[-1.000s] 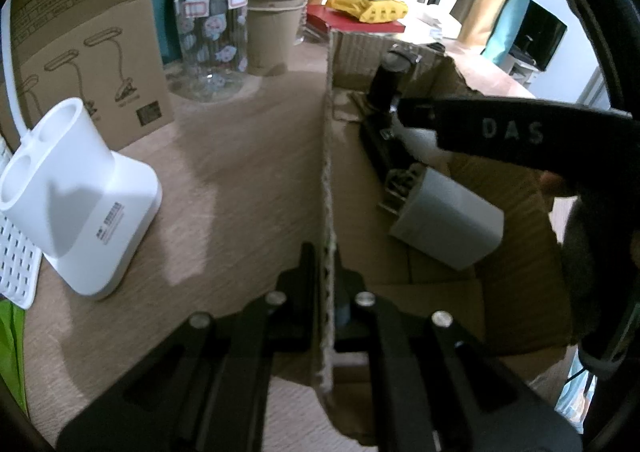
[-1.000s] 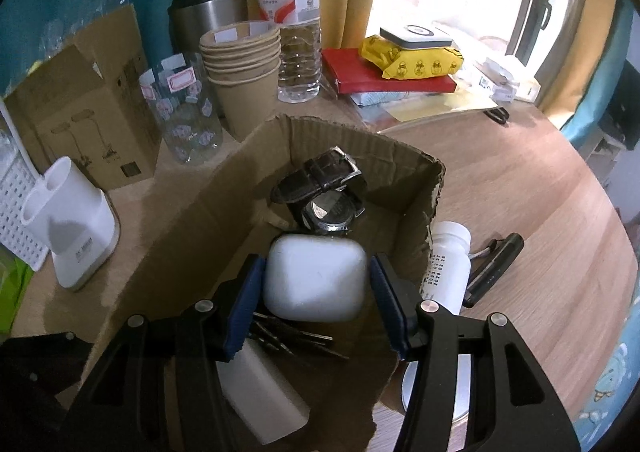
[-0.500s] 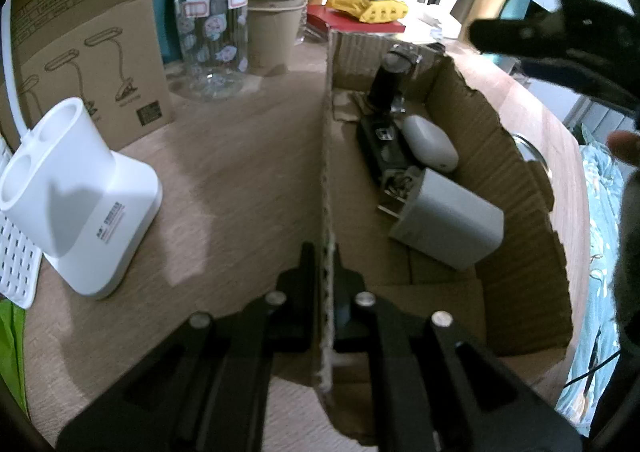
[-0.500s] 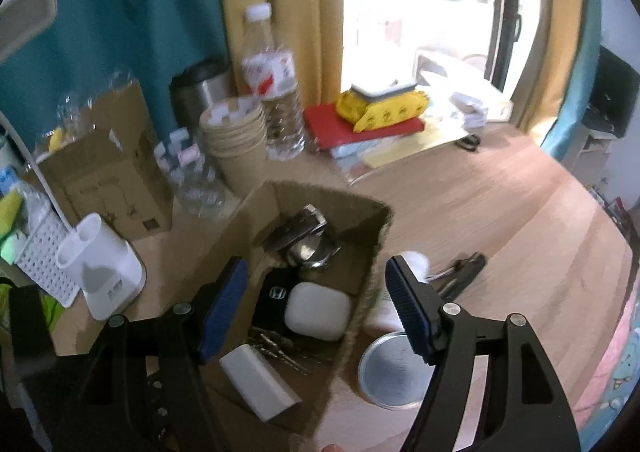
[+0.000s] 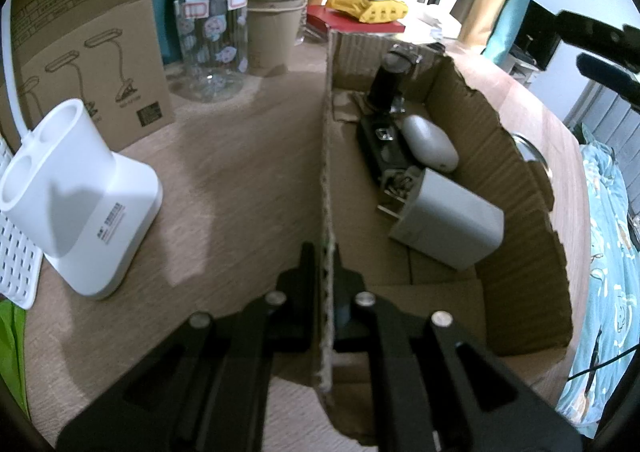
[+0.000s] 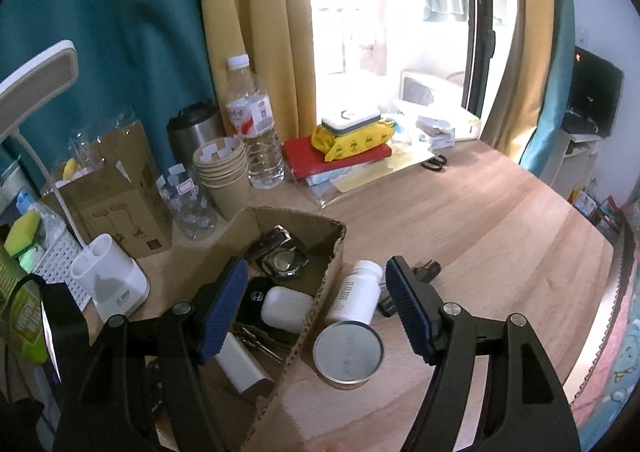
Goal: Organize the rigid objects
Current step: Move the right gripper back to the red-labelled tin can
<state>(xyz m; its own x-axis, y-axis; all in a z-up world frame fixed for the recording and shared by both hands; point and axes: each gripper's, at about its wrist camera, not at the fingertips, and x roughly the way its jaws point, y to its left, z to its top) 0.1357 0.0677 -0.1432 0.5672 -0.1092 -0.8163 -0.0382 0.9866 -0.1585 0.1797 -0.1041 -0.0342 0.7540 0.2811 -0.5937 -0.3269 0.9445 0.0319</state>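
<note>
My left gripper [image 5: 327,252] is shut on the left wall of an open cardboard box [image 5: 326,156]. In the box lie a white earbud case [image 5: 430,143], a grey charger block [image 5: 448,224], a black car key [image 5: 382,150], metal keys and a watch [image 5: 394,70]. My right gripper [image 6: 316,292] is open and empty, held high above the box [image 6: 320,316] and the table. Below it, right of the box, lie a white pill bottle [image 6: 356,292], a round metal tin [image 6: 347,352] and a black clip [image 6: 426,272].
A white holder [image 5: 76,196] stands left of the box. Behind are a lamp carton [image 5: 88,64], a clear jar [image 5: 212,44], stacked paper cups [image 6: 222,172], a steel tumbler [image 6: 190,132], a water bottle [image 6: 252,128] and red and yellow items [image 6: 348,144]. Scissors [image 6: 434,162] lie far right.
My right gripper let go of the white earbud case in the box, opened, and rose up and back. The left gripper kept its hold on the box wall.
</note>
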